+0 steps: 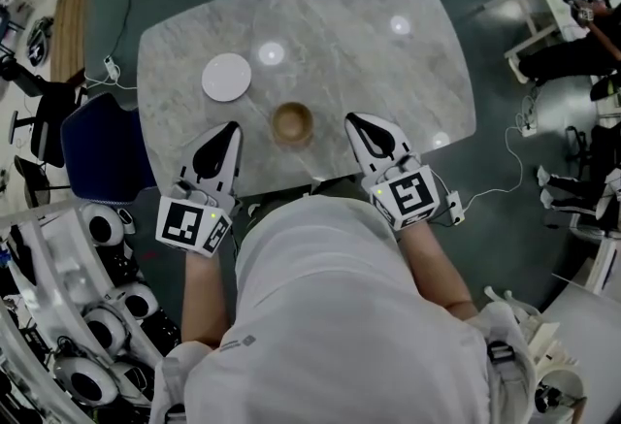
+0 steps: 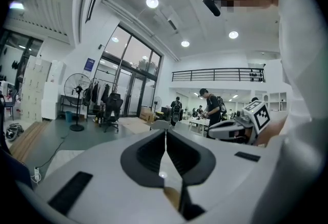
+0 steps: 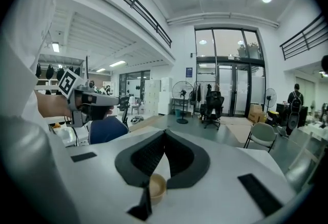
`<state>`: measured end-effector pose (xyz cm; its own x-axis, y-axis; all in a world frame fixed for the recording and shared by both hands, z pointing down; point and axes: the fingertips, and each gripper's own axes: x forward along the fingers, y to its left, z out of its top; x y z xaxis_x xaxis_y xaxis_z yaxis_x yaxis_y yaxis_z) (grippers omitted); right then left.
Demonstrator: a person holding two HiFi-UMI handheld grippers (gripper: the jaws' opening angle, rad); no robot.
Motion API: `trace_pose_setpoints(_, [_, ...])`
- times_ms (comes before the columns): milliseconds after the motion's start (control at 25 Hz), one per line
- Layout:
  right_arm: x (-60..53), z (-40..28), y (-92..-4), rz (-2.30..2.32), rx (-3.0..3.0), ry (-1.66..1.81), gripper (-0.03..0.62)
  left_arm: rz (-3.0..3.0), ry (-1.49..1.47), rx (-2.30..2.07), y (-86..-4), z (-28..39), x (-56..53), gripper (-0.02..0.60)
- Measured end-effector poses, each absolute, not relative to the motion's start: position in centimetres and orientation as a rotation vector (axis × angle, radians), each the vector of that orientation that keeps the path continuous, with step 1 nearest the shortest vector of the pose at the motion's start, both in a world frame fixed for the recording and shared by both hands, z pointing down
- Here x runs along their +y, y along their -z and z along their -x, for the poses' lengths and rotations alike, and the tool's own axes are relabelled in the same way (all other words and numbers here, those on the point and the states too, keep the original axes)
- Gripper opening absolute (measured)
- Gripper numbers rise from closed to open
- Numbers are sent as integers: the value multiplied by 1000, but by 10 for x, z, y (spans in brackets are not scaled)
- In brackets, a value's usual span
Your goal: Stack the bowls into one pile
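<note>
– So, which way does the wooden bowl (image 1: 291,123) lie from your grippers?

– Right between them, close to the table's (image 1: 388,73) near edge. Your left gripper (image 1: 233,129) and right gripper (image 1: 353,119) are both closed on nothing. The white dish (image 1: 226,78) sits farther off to the left, so your left one looks nearer to it.

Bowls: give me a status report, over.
Left gripper shut, empty; right gripper shut, empty. Wooden bowl between them; white bowl apart, unstacked. Nothing between the bowls.
</note>
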<state>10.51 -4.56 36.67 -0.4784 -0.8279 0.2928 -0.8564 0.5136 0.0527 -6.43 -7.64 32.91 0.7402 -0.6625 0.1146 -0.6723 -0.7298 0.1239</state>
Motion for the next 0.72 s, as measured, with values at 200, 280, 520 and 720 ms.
trace_pose_setpoints(200, [-43,-105,-372,-1412,-2471,-160,11,-2773,-105,-1084,-334,67,-73,3])
trace_pose_setpoints(280, [-43,-105,-374,-1410,-2465,-167,11,-2767,-111,-1086,-336,68,-73,3])
trace_pose_setpoints(520, [-46,-100,-378,-1402,-2453,-182,11,-2762,-131,-1084,-339,72,-74,3])
trace_pose_setpoints(720, [-46,-98,-381,-1396,-2463,-197,11,-2747,-143,-1082,-346,72,-74,3])
